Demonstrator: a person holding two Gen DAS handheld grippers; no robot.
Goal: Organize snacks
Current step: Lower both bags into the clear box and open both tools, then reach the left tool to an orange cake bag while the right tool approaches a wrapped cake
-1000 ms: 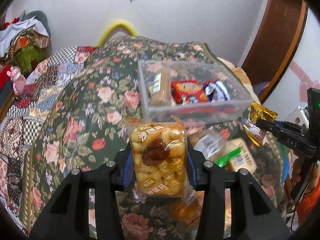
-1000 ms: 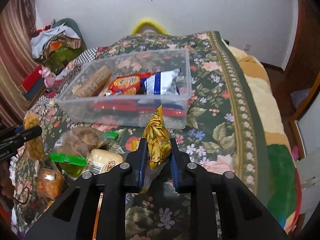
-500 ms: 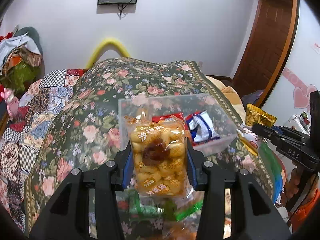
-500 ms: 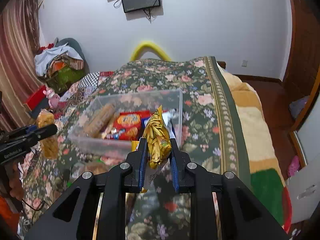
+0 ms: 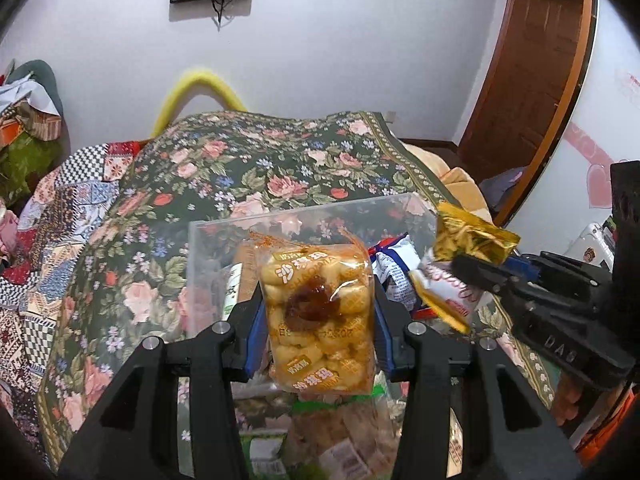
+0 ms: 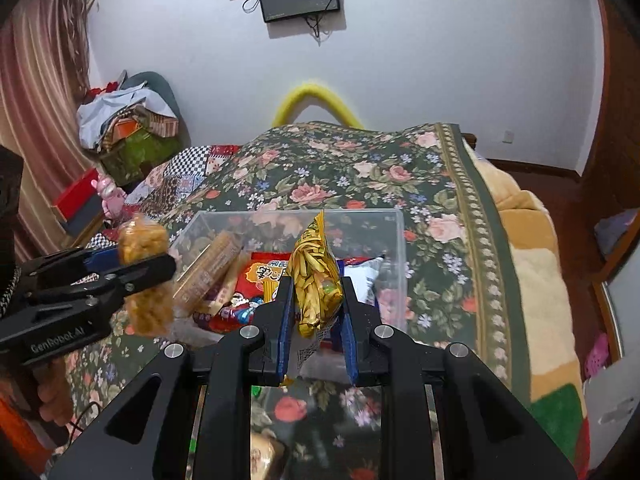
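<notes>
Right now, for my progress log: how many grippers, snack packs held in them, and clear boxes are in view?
Grippers: 2, left gripper and right gripper
Held snack packs: 2, pastry pack and yellow pack
Clear boxes: 1, clear box
Total: 5

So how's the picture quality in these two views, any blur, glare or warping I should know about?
Left wrist view: strong fisheye bending at the door frame, dark vignette corners; the pastry pack is sharp, the packets below it soft. Right wrist view: same curved edges; the yellow snack bag is crisp, the clear bin shows faint reflections, the bottom foreground is blurred. Lighting is even, with no hard shadows.
</notes>
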